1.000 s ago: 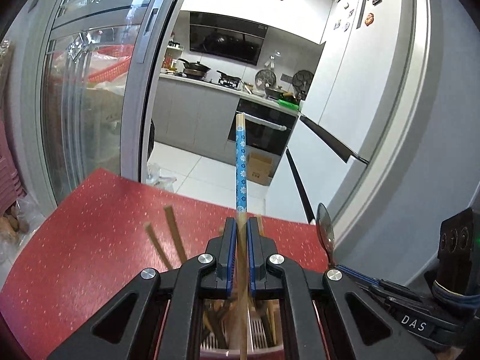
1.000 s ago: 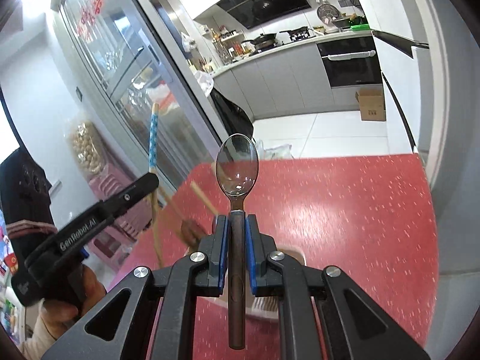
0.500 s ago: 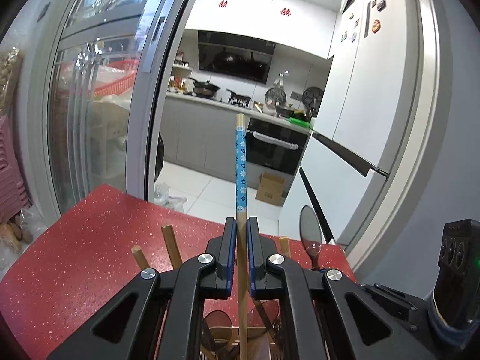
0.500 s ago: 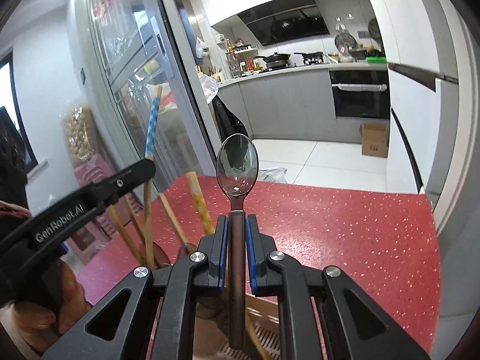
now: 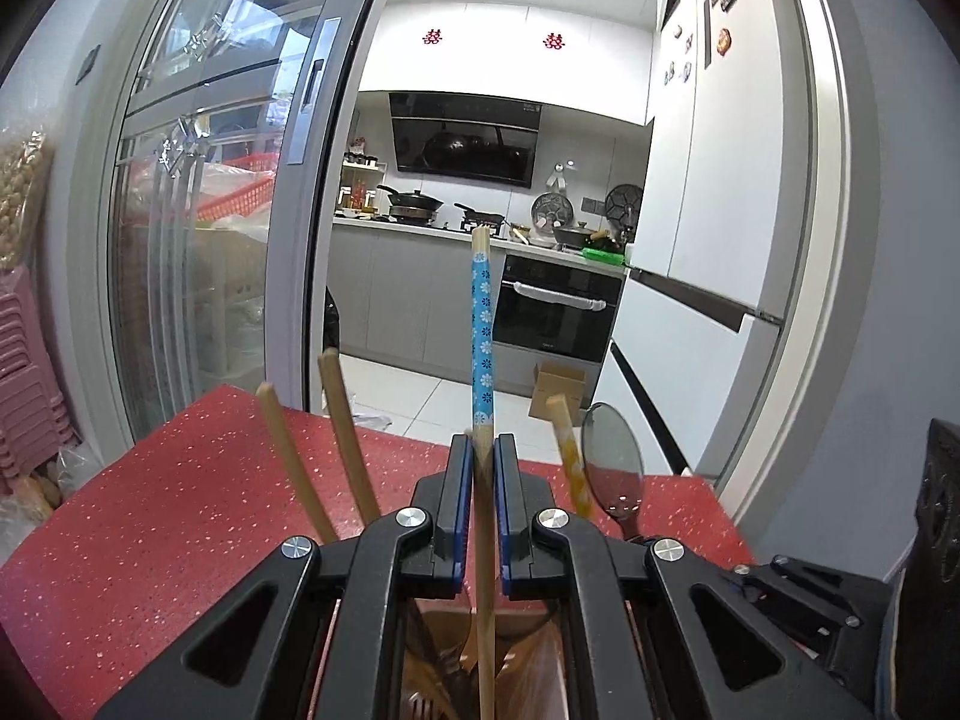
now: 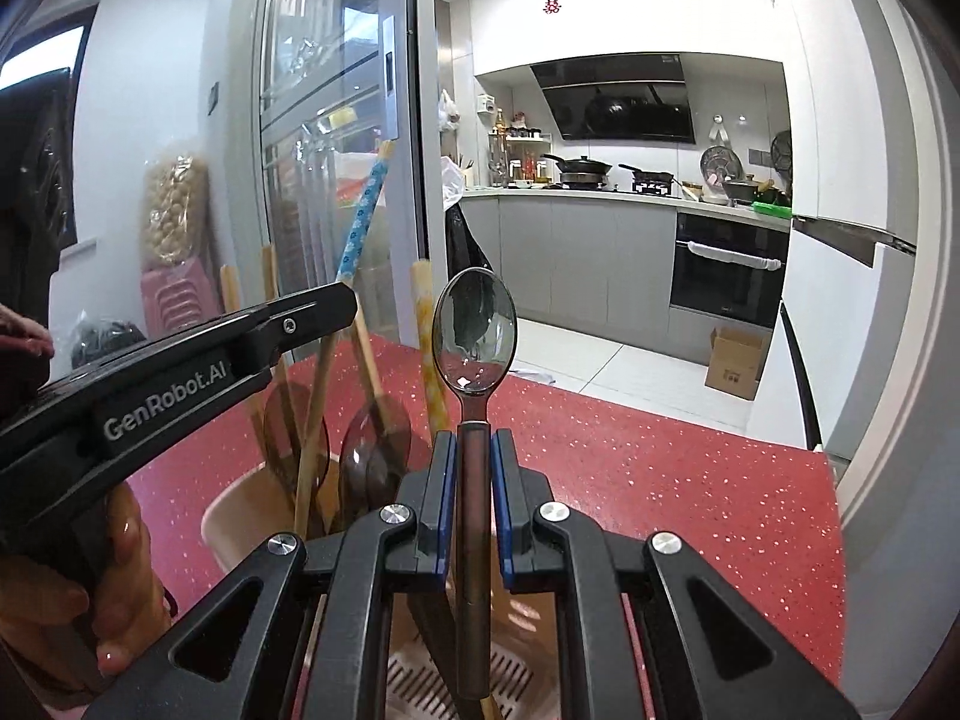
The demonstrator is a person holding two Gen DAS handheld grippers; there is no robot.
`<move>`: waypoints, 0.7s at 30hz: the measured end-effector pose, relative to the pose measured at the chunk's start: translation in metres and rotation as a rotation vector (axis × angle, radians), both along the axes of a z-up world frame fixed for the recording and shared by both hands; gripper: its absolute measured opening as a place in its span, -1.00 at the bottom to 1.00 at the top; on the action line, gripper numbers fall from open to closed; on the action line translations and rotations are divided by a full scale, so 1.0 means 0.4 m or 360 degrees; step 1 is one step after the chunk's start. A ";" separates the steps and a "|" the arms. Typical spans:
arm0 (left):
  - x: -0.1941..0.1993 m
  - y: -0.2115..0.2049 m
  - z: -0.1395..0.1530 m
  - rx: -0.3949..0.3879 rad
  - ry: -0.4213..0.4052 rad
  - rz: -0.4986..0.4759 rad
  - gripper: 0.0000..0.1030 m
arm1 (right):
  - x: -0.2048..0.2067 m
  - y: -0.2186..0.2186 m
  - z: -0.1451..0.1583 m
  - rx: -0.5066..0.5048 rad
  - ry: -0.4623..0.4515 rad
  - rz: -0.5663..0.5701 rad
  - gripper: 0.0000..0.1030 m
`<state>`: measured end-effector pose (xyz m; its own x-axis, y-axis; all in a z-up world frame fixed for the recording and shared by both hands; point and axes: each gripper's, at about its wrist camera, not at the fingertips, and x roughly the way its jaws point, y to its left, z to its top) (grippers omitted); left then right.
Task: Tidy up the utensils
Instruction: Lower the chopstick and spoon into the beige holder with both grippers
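My left gripper (image 5: 478,450) is shut on a wooden chopstick with a blue flowered top (image 5: 482,330); the stick stands upright and its lower end reaches into the pink utensil holder (image 6: 237,507) below. My right gripper (image 6: 474,450) is shut on the brown handle of a metal spoon (image 6: 474,330), bowl up, above the holder's slotted compartment (image 6: 456,684). In the holder stand plain wooden chopsticks (image 5: 348,438), a yellow-patterned one (image 5: 567,450) and dark spoons (image 6: 372,450). The left gripper's finger (image 6: 180,360) crosses the right wrist view, and a hand (image 6: 114,594) grips its handle.
The holder sits on a red speckled table (image 6: 660,468) whose far edge faces a kitchen doorway. A glass sliding door (image 5: 198,240) stands to the left, a white fridge (image 5: 708,240) to the right. A cardboard box (image 6: 735,363) lies on the kitchen floor.
Both grippers have sunk toward the holder, so the table fills less of each view and the standing utensils reach higher. The right wrist view has rolled upright. Both grips are unchanged.
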<state>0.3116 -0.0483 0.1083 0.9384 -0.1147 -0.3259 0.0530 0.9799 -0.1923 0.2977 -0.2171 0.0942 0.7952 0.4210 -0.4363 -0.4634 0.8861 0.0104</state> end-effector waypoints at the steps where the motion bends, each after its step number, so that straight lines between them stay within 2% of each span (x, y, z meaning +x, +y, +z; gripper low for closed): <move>1: -0.003 0.001 -0.005 0.0002 0.0012 -0.0002 -0.32 | -0.002 -0.002 -0.002 0.0000 0.0006 0.0002 -0.76; 9: -0.033 -0.006 -0.021 0.0081 0.0059 -0.0009 -0.32 | -0.025 -0.006 -0.015 -0.0040 0.0053 0.0006 -0.76; 17: -0.053 0.001 -0.030 0.0091 0.0145 -0.0019 -0.32 | -0.030 -0.012 -0.028 -0.0048 0.0146 0.0009 -0.75; 19: -0.057 -0.002 -0.031 0.0101 0.0158 -0.0017 -0.32 | -0.027 -0.013 -0.028 -0.0044 0.0177 0.0005 -0.70; 21: -0.064 -0.003 -0.031 0.0114 0.0172 -0.0020 -0.32 | -0.026 -0.013 -0.026 -0.0042 0.0202 0.0002 -0.55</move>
